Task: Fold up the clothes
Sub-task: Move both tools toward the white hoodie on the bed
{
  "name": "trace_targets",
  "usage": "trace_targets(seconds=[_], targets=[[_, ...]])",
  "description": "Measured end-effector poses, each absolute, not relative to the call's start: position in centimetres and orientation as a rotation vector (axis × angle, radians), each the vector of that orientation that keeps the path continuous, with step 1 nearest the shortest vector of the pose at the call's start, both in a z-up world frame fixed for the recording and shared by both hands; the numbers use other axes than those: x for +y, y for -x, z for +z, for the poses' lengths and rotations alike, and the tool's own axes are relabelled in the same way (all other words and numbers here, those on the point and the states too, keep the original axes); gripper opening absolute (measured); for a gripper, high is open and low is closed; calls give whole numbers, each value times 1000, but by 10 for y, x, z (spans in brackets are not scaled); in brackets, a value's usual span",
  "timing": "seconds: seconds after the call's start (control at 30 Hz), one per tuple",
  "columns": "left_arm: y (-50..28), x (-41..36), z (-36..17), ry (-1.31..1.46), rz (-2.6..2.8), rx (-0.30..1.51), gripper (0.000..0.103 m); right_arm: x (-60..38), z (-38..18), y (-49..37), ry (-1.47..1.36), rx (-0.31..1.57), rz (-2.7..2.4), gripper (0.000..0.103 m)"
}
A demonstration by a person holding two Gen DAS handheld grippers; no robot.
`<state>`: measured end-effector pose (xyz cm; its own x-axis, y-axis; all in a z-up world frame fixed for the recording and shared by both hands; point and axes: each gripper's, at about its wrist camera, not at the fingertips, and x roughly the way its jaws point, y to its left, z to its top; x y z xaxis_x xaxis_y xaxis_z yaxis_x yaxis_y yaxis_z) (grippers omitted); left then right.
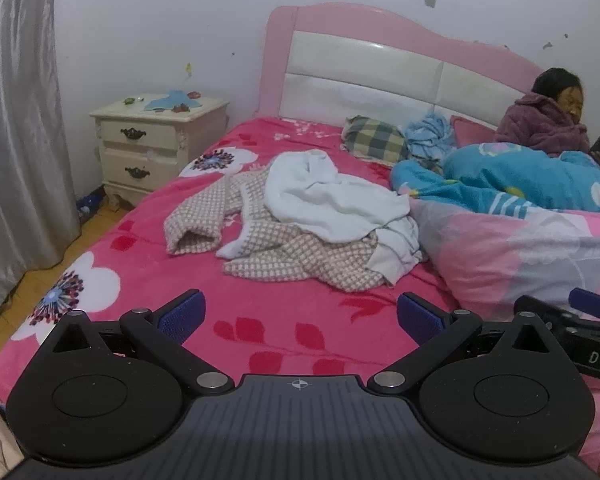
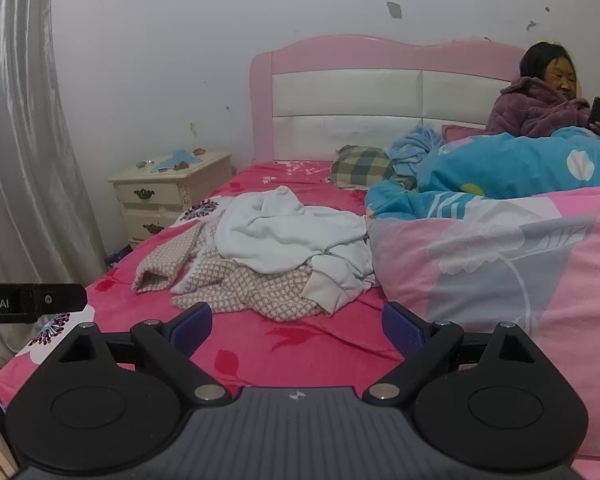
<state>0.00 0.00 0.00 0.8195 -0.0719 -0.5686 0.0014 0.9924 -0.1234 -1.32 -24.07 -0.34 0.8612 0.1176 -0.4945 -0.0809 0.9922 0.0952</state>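
Both claws, left (image 1: 300, 312) and right (image 2: 296, 324), gape empty near a rumpled white top (image 1: 332, 196) heaped on a checked one (image 1: 300, 252), neither folded.

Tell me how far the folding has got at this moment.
Nothing looks folded. The white garment lies crumpled on top of the checked garment, both heaped on the pink bedspread. Nothing is in hand: the left tongs and right tongs are open, short of the pile. Separating and folding both remain.
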Motion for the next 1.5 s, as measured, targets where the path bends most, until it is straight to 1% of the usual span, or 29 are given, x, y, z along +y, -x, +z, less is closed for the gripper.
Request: trace_targets(seconds=[0.17, 0.37, 0.83, 1.0, 1.23, 1.4, 1.5], targets=[[3, -3, 2, 118, -8, 598, 103, -239, -1, 13, -53, 516, 103, 95], [-6, 7, -12, 99, 20, 683, 103, -234, 1, 15, -38, 503, 100, 95], [3, 0, -17, 84, 42, 661, 103, -237, -6, 16, -52, 521, 97, 95], [-1, -1, -22, 79, 36, 683, 103, -234, -11, 11, -17, 525, 98, 95], [-28, 3, -29, 63, 88, 684, 103, -223, -21, -7, 113, 526, 107, 95], [-71, 4, -33, -34, 115, 782, 103, -214, -40, -38, 160, 516, 136, 95], [-96, 3, -27, -57, 167, 796, 103, -212, -58, -61, 129, 520, 144, 95]])
